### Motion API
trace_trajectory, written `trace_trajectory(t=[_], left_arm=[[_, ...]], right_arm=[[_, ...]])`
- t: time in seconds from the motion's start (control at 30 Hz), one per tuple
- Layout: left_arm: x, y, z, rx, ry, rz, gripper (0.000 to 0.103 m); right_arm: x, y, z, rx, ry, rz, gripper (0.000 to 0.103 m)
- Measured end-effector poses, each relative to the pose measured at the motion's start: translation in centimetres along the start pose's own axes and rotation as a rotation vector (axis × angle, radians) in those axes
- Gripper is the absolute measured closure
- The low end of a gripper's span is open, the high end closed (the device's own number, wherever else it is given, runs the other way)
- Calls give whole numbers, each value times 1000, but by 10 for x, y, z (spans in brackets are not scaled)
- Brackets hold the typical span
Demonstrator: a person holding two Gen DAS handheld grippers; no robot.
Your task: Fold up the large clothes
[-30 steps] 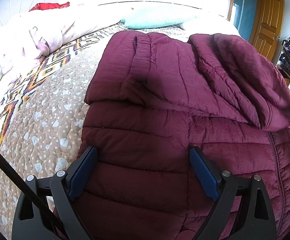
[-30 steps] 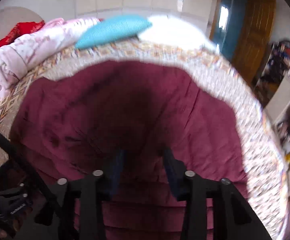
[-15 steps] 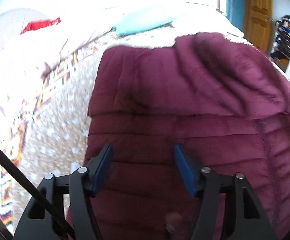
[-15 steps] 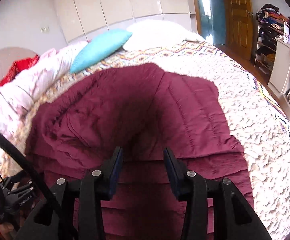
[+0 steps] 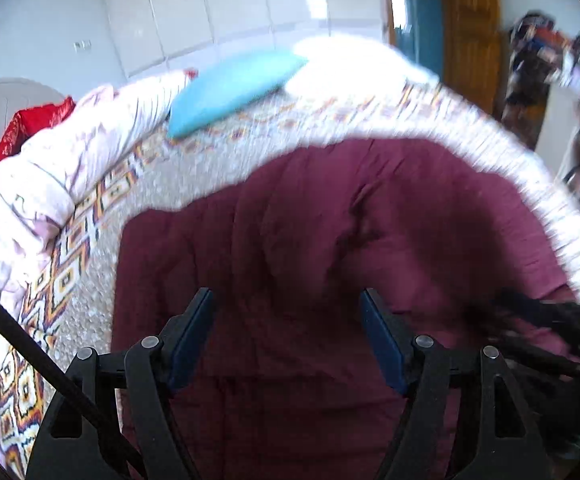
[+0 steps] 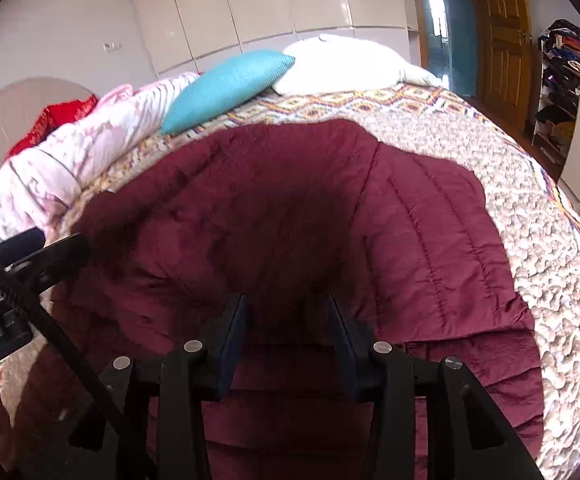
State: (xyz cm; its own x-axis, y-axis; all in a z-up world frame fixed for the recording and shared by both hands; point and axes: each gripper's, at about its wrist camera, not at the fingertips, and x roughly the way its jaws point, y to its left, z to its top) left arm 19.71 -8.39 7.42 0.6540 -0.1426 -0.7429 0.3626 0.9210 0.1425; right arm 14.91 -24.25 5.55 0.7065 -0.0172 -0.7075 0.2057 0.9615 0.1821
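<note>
Two black grippers with blue pads are hovering over a maroon quilted puffer jacket (image 6: 290,216) that is lying spread on the patterned quilted bedspread (image 6: 538,216). Left gripper (image 5: 287,320) is holding its jaws spread wide, nothing between them. Right gripper (image 6: 285,320) is keeping a narrower gap, also empty. Beyond the jacket, a turquoise pillow (image 6: 225,88) is resting beside a white pillow (image 6: 342,60).

Left gripper (image 5: 287,328) jaws apart over maroon quilted jacket (image 5: 330,240) spread on patterned bedspread (image 5: 89,220); teal pillow (image 5: 233,88) near far edge.
</note>
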Motion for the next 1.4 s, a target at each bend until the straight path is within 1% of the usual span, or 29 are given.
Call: trace_trajectory(t=[0.03, 0.07, 0.1, 0.13, 0.17, 0.2, 0.23, 0.3, 0.37, 0.4, 0.5, 0.57, 0.6, 0.67, 0.73, 0.87, 0.93, 1.1, 1.2, 1.27, 1.4], left_arm=[[19, 4, -3, -16, 49, 1, 30], [34, 11, -6, -53, 88, -23, 29], [42, 19, -8, -102, 102, -60, 28], [46, 29, -10, -177, 109, -99, 23], [47, 36, -11, -225, 120, -118, 21], [48, 42, -12, -260, 134, -136, 21], [45, 47, -12, -280, 147, -146, 21], [31, 50, -11, -271, 137, -133, 22], [9, 56, -14, -272, 104, -165, 22], [-6, 60, -18, -289, 93, -187, 22], [-42, 73, -38, -329, 71, -208, 22], [-58, 78, -55, -308, 63, -163, 22], [-67, 80, -66, -284, 49, -120, 22], [-81, 80, -84, -252, 27, -62, 22], [-91, 82, -104, -253, 24, -48, 22], [-110, 90, -143, -323, 37, -53, 22], [-118, 94, -158, -340, 39, -49, 22], [-125, 107, -191, -359, 72, 2, 22], [-131, 120, -206, -370, 78, 26, 22], [-136, 129, -212, -368, 73, 47, 22], [-138, 141, -222, -359, 70, 119, 22]], right_arm=[[7, -2, -2, 7, 17, -7, 57], [14, -4, -4, 17, 32, -5, 55], [19, -7, -6, 31, 39, 5, 53], [22, -10, -7, 46, 41, 18, 51], [23, -11, -7, 54, 44, 25, 49], [24, -12, -7, 58, 46, 30, 48], [26, -12, -7, 57, 49, 33, 45], [29, -10, -7, 42, 53, 30, 41], [29, -6, -7, 18, 54, 16, 37], [27, -4, -7, 8, 53, 3, 37], [9, 4, -10, -17, 30, -50, 37], [-10, 6, -18, -22, 17, -49, 37], [-20, 7, -24, -24, 15, -39, 37], [-38, 9, -39, -32, 15, -39, 37], [-53, 11, -57, -36, 25, -44, 37], [-75, 12, -97, -28, 54, -64, 36], [-86, 13, -117, -19, 64, -79, 34], [-104, 11, -153, 5, 88, -87, 32], [-116, 15, -169, -46, 77, -118, 29], [-119, 17, -176, -69, 69, -137, 24], [-121, 13, -183, -47, 60, -150, 18]])
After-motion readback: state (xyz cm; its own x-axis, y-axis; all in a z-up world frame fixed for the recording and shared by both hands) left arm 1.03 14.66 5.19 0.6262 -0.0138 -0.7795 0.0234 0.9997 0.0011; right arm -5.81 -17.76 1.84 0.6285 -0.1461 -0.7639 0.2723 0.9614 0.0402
